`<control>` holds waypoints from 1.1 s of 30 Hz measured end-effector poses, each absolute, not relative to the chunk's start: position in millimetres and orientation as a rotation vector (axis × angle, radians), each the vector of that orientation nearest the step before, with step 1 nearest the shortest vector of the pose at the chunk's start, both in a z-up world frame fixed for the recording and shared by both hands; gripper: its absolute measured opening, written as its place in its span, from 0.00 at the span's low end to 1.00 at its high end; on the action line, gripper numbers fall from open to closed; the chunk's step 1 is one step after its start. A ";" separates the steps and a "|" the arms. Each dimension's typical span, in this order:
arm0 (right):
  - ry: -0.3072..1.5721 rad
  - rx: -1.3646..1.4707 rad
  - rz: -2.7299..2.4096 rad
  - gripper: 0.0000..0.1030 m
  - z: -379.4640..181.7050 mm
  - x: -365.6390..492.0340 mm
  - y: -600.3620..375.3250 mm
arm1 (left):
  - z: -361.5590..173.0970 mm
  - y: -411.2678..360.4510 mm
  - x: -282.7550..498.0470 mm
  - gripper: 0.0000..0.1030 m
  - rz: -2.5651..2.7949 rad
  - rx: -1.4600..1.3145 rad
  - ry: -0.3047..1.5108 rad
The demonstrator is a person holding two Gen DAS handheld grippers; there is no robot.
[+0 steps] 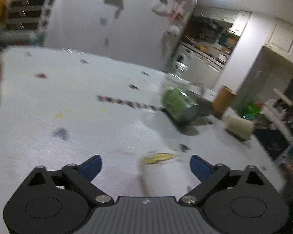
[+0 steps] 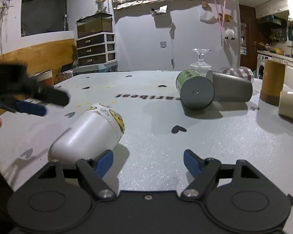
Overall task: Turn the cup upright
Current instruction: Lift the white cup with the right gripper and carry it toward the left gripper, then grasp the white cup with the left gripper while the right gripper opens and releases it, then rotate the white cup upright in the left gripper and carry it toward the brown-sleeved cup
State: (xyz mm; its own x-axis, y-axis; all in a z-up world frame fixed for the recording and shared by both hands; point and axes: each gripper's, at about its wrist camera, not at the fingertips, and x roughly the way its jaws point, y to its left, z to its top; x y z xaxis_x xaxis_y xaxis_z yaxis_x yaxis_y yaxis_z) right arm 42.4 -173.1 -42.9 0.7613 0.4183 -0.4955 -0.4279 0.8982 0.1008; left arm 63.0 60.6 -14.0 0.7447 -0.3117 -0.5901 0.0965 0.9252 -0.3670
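Observation:
A white cup with a yellow pattern (image 2: 87,134) lies on its side on the white table (image 2: 214,146), its base toward me. In the blurred left wrist view the cup (image 1: 162,171) lies just ahead, between the open fingers. My left gripper (image 1: 146,165) is open and empty; it also shows in the right wrist view (image 2: 35,103), blurred, above and left of the cup. My right gripper (image 2: 148,160) is open and empty, low over the table, its left finger (image 2: 104,161) beside the cup's base.
A dark cup with a green label (image 2: 194,92) and a grey cup (image 2: 231,89) lie on their sides at the back right. An upturned glass goblet (image 2: 200,60), a brown cylinder (image 2: 272,81) and a beige cup (image 2: 292,107) are near the right edge.

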 end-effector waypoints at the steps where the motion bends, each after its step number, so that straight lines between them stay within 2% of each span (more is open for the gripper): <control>1: 0.536 -0.018 0.460 0.78 -43.0 43.1 -172.5 | -15.0 57.3 69.5 0.89 -0.243 -0.341 0.719; 6: 0.535 -0.016 0.461 0.78 -44.5 44.3 -173.1 | -31.4 39.6 107.9 0.80 -0.262 -0.383 0.869; 11: 0.533 -0.013 0.461 0.78 -46.3 45.5 -172.6 | -45.3 32.2 131.9 0.79 -0.254 -0.414 0.953; 14: 0.533 -0.008 0.460 0.77 -46.3 46.7 -170.4 | -48.3 34.0 136.3 0.69 -0.258 -0.450 0.969; 16: 0.529 -0.020 0.453 0.77 -46.2 46.6 -168.5 | -46.6 36.4 134.8 0.62 -0.262 -0.465 0.956; 23: 0.507 -0.021 0.461 0.77 -42.3 41.9 -165.5 | -15.6 37.6 101.7 0.63 -0.298 -0.362 0.827; 33: 0.453 -0.038 0.470 0.76 -30.9 30.5 -164.8 | 5.4 7.6 40.8 0.62 -0.291 0.028 0.609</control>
